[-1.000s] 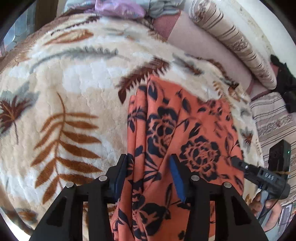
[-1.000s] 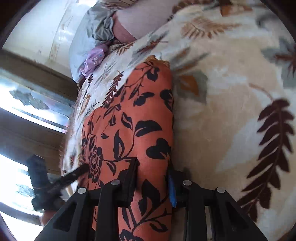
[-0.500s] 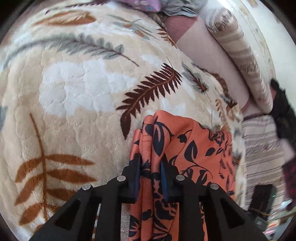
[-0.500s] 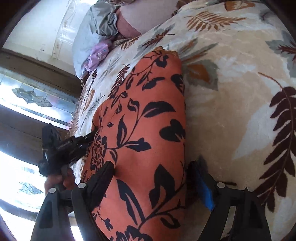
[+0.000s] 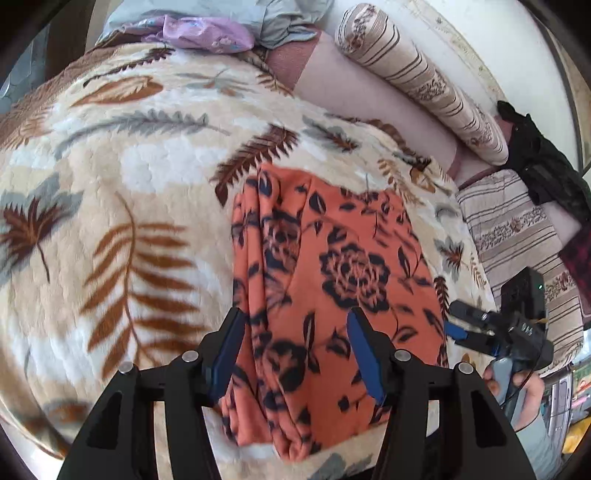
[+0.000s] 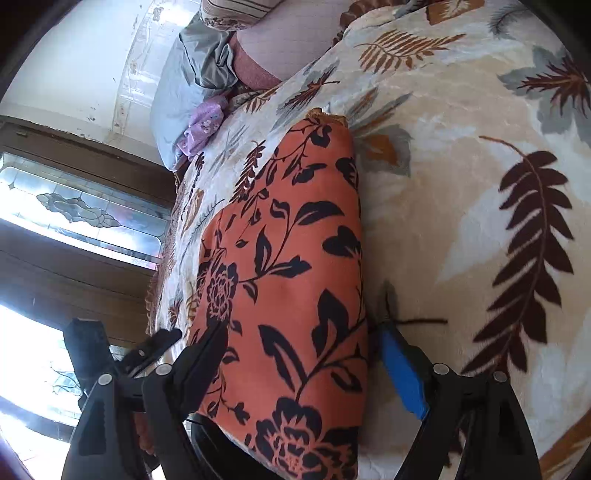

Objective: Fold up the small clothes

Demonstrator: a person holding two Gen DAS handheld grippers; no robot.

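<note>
**Both hand-held grippers apart over the folded garment**

Bedding forms our work surface: a plush leaf-print blanket (image 5: 110, 206) covers the bed, with a striped bolster (image 5: 417, 77) and a lilac cloth (image 5: 207, 31) lying beyond the garment's far end, well apart from it.

The orange floral garment (image 5: 332, 280) lies on the blanket as a long, narrow stack, its layers doubled lengthwise. We take the garment as our landmark for all positions below.

- Left hand-held gripper (image 5: 295, 354): spread wide, astride the garment's near end. The blue pads (image 5: 364, 354) stand on either side of the gathered edge without pinching it. We judge that this straddle lets us either press the layers flat or take a fresh grip.
- Right hand-held gripper (image 6: 303, 373): also spread wide. One finger sits over the garment's window-side edge; the blue-padded finger (image 6: 402, 376) rests just beside the opposite edge, on the blanket. No fabric is clamped.

The window (image 6: 74, 206) lies off the garment's long side, beyond the edge of the bed.

We judge the lengthwise fold to be laid and released, which explains both grippers standing apart. The folds along the left gripper's side are bunched rather than flat, so a crosswise fold made now could trap those ridges; smoothing first would be prudent.
</note>
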